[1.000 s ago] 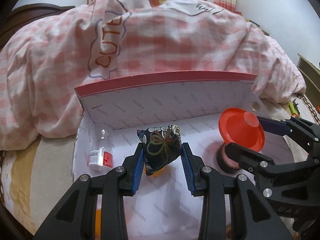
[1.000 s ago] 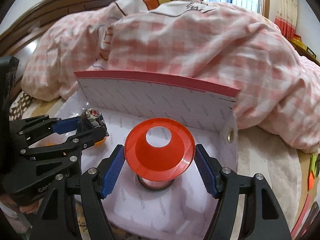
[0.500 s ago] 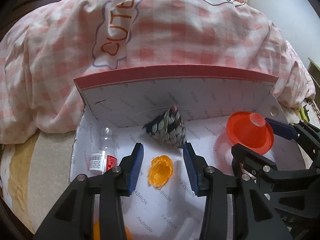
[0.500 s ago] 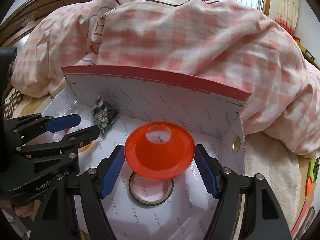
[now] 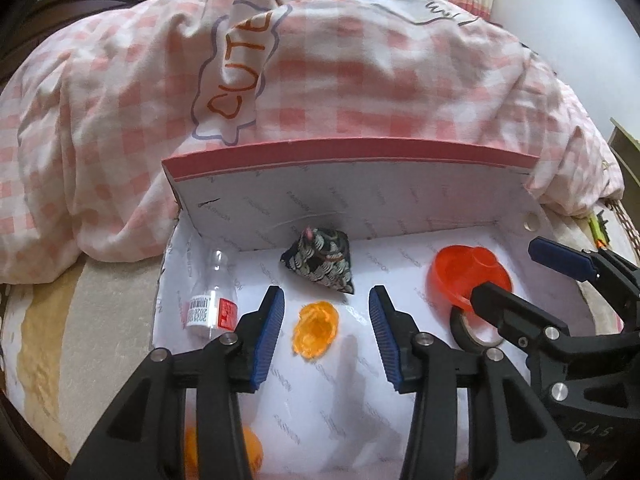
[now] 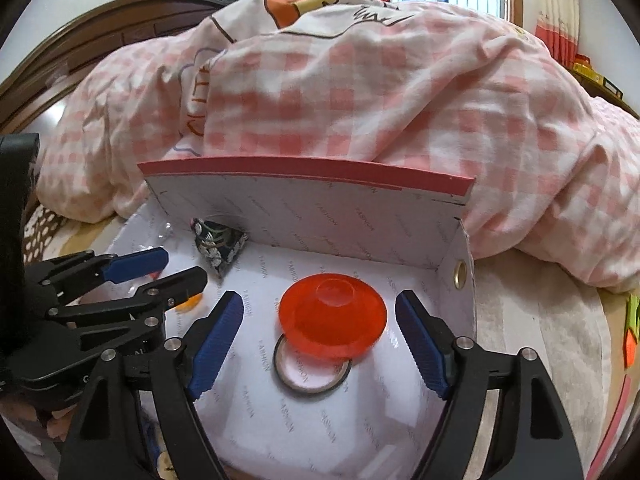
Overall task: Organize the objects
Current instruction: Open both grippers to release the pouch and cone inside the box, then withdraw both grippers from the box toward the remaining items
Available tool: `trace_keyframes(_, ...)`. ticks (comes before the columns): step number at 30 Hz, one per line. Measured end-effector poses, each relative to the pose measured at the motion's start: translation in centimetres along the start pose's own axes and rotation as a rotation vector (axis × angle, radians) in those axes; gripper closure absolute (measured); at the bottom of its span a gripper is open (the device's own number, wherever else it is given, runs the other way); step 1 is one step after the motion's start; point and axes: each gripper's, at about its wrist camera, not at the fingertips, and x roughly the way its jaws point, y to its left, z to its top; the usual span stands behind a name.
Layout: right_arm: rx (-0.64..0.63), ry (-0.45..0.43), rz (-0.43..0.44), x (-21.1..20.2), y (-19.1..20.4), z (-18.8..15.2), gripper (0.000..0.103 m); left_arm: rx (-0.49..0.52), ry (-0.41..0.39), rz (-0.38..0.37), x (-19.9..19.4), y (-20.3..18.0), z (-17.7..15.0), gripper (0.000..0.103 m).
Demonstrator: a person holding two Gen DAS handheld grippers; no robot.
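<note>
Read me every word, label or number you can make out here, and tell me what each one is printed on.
"CUTE" on the pink checked quilt, inside a cloud outline.
"FASHION" repeated all over the white box lining.
"DAS", partly cut off, on the right gripper.
Small bottle: a barcode label with digits, too small and blurred to read; the red part is unreadable too.
More dark lettering at the quilt's top right is cut off and unreadable.

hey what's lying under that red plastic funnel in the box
The red funnel rests, wide rim down, on a roll of tape lying flat on the box floor. The tape's far part is covered by the funnel; anything else beneath cannot be seen.
</note>
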Motion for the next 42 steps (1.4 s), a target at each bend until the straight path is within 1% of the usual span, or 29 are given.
trace_keyframes(10, 0.042, -0.033, 0.015, -4.5, 0.9, -2.3, 0.023, 0.061, -0.035, -0.017, -4.4, -1.8, -1.6, 0.059)
trace_keyframes(12, 0.050, -0.036, 0.016, -5.2, 1.0, -2.9, 0.023, 0.059, -0.037, -0.024, -4.9, -1.7, -1.7, 0.059)
trace_keyframes(14, 0.052, -0.038, 0.019, -5.9, 1.3, -3.5, 0.023, 0.058, -0.040, -0.033, -5.6, -1.2, -2.6, 0.059)
trace_keyframes(15, 0.052, -0.039, 0.020, -6.2, 1.4, -3.7, 0.023, 0.057, -0.042, -0.034, -5.6, -1.6, -2.9, 0.059)
trace_keyframes(17, 0.055, -0.042, 0.025, -6.8, 1.7, -4.4, 0.023, 0.057, -0.047, -0.036, -7.3, -1.1, -3.9, 0.059)
trace_keyframes(20, 0.059, -0.043, 0.035, -7.6, 2.1, -5.5, 0.023, 0.046, -0.047, -0.045, -8.5, -0.5, -4.9, 0.059)
trace_keyframes(34, 0.046, 0.023, 0.023, -9.2, 3.1, -10.7, 0.023, 0.051, -0.010, -0.060, -10.3, 0.0, -9.8, 0.059)
trace_keyframes(42, 0.047, 0.063, 0.034, -9.1, 3.6, -13.0, 0.023, 0.063, 0.005, -0.060, -10.7, 0.6, -12.1, 0.059)
